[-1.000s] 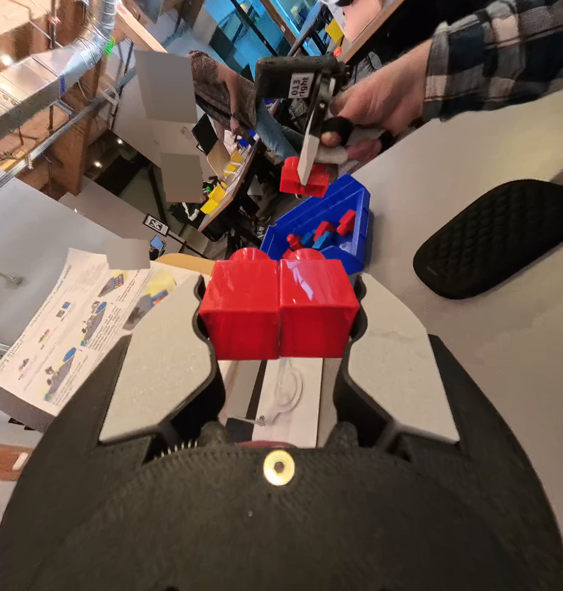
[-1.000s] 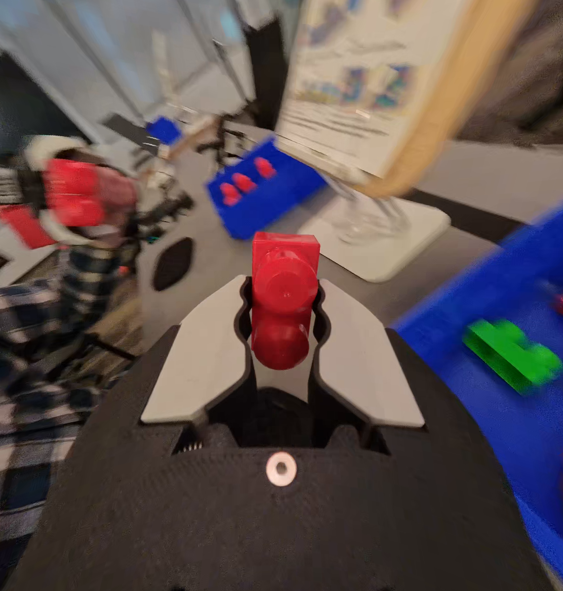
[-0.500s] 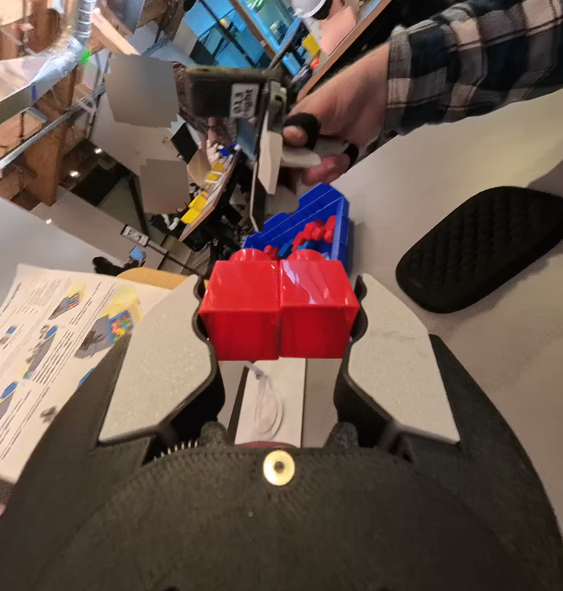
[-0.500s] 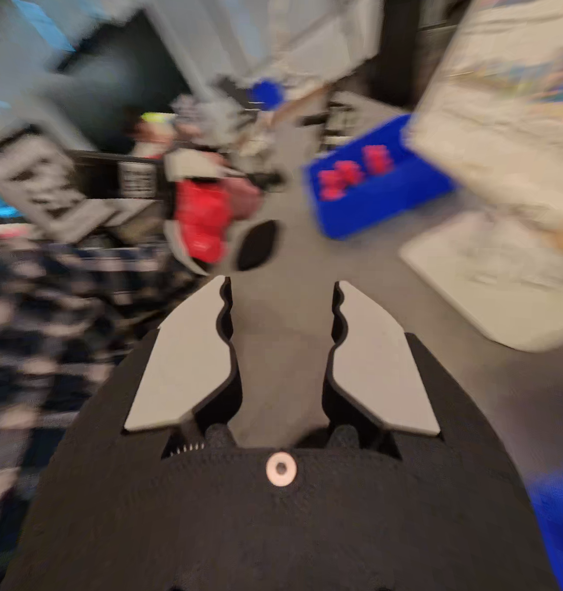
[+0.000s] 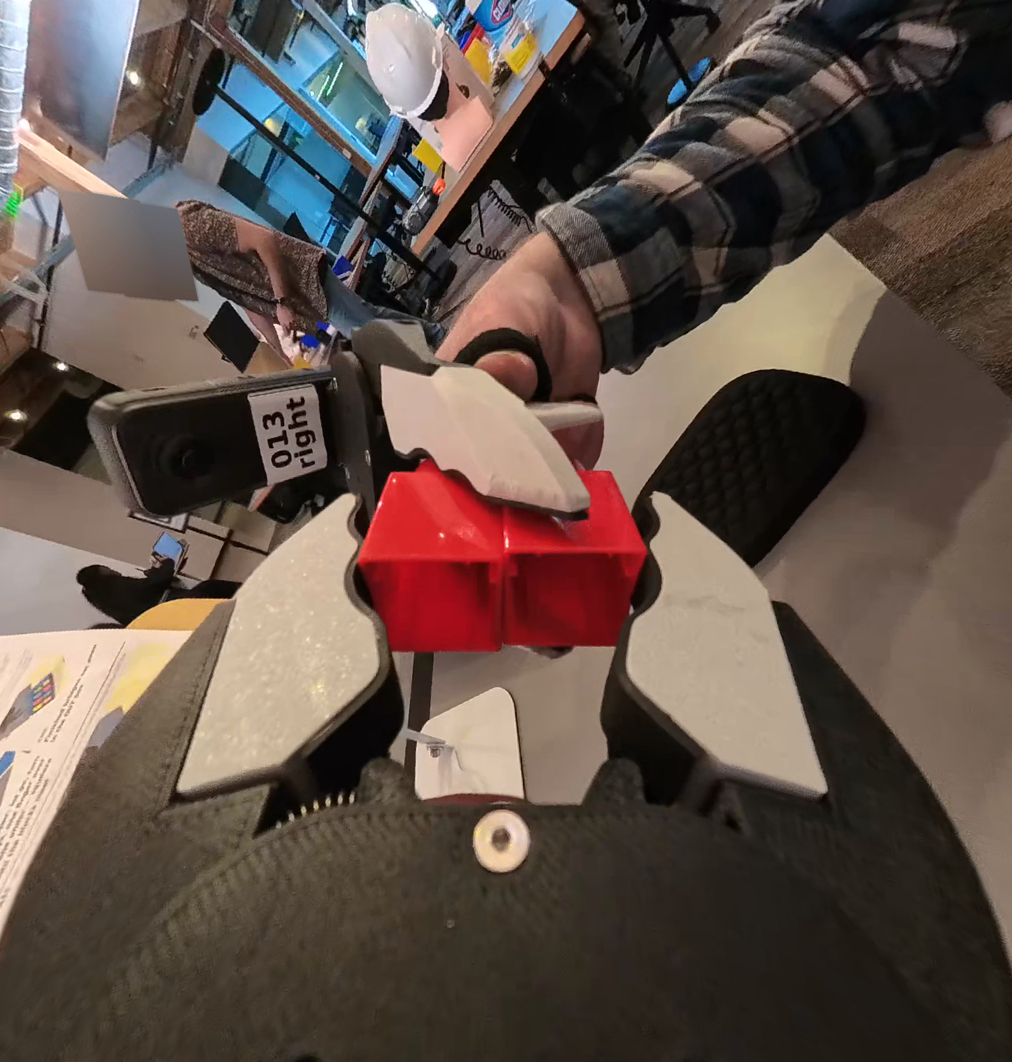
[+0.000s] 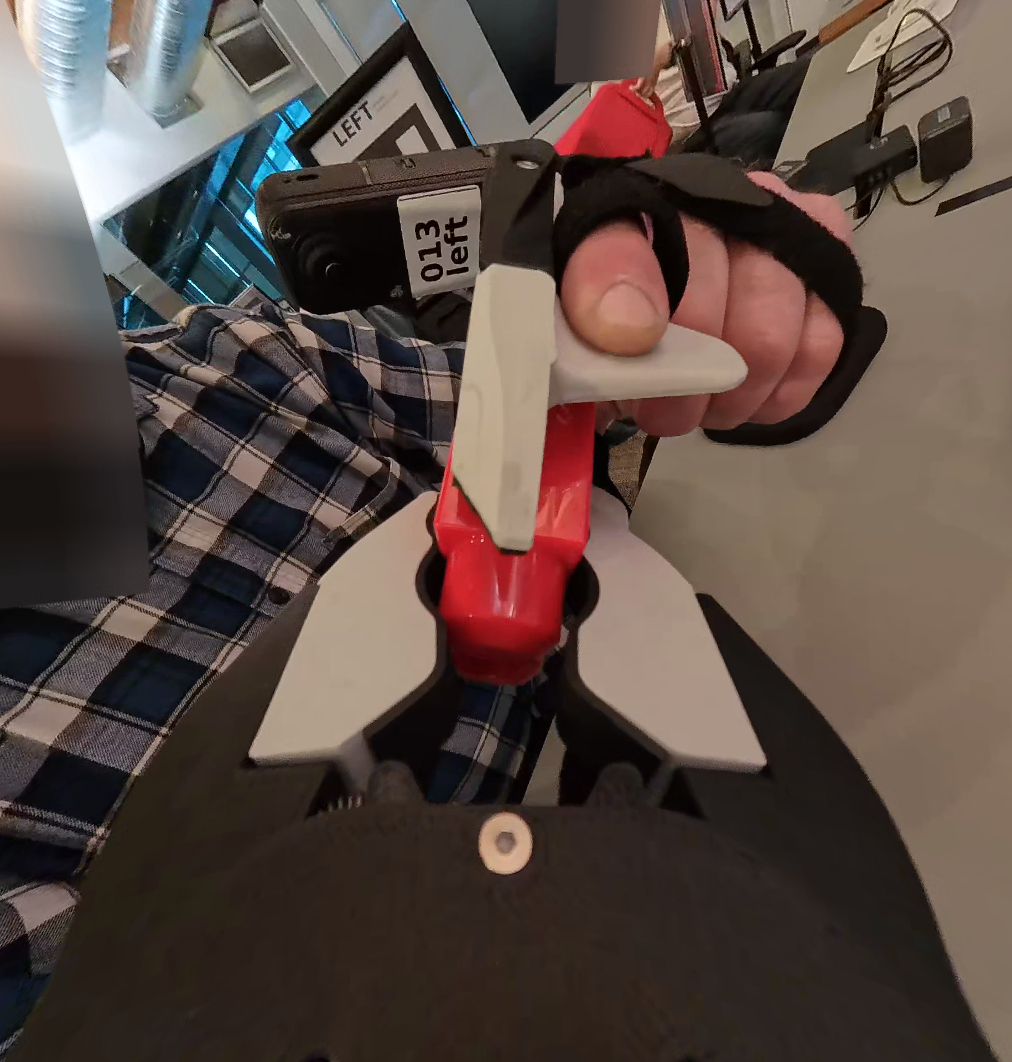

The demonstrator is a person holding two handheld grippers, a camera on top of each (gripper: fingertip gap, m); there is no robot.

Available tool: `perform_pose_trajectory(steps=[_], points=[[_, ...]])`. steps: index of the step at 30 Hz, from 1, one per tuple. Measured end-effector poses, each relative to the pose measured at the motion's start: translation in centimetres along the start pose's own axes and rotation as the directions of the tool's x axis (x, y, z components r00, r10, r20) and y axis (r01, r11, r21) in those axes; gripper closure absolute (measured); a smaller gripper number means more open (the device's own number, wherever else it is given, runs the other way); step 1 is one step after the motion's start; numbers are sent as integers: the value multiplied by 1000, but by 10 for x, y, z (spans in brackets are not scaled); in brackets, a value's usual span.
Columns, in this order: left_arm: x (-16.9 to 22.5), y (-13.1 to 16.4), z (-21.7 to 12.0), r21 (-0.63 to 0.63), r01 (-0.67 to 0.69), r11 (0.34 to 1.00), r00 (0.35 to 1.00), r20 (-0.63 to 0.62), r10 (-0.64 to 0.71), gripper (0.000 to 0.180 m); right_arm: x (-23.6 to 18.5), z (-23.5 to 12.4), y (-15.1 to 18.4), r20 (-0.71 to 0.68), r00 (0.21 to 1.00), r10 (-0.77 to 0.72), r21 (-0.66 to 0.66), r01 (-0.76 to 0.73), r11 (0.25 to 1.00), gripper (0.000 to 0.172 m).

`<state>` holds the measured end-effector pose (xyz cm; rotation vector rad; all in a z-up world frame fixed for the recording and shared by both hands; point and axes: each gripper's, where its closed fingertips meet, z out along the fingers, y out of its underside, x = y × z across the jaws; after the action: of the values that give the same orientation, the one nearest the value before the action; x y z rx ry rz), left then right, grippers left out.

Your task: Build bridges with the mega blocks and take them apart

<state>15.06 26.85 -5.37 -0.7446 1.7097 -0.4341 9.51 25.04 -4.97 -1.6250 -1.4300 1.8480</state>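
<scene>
Left wrist view shows the left gripper (image 5: 500,566) pinching a pair of red mega blocks (image 5: 500,580) set side by side, one grey pad pressed against each outer end, with the blocks' open undersides turned toward the camera. From above, the right gripper (image 5: 541,506), held by a hand (image 5: 526,327) in a plaid sleeve (image 5: 750,172), reaches over the same blocks, one of its fingers (image 5: 480,442) lying across their top face. Right wrist view looks at the pair end-on: the right gripper's (image 6: 506,580) two pads close on the red stud (image 6: 500,620) of the nearer block, and the left gripper's finger (image 6: 503,402) lies along the blocks' side. All of this is held in the air above a grey table (image 5: 923,603), where a black textured pad (image 5: 762,454) rests. A printed instruction sheet (image 5: 26,718) stands at left.
</scene>
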Motion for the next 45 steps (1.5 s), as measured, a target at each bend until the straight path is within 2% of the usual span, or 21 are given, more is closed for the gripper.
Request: perform_pose_trajectory(steps=[17, 26, 29, 33, 45], points=[[-10, -4, -7, 6, -58, 998, 998, 22, 58, 91, -6, -3, -9, 6, 998, -64, 31, 64, 997, 133], [-12, -11, -6, 34, -72, 997, 996, 58, 70, 100, -11, -6, -8, -10, 997, -78, 51, 78, 996, 131], [-14, -16, -5, 56, -41, 998, 997, 69, 37, 100, -16, -5, -3, 15, 997, -82, 28, 81, 996, 126], [-20, -18, -9, 66, -42, 997, 995, 99, 35, 100, -15, -3, -6, -32, 994, -105, 18, 105, 994, 131], [-23, -26, -15, 90, -72, 993, 994, 88, 64, 99, -22, -2, -11, -4, 994, -107, -15, 107, 994, 131]])
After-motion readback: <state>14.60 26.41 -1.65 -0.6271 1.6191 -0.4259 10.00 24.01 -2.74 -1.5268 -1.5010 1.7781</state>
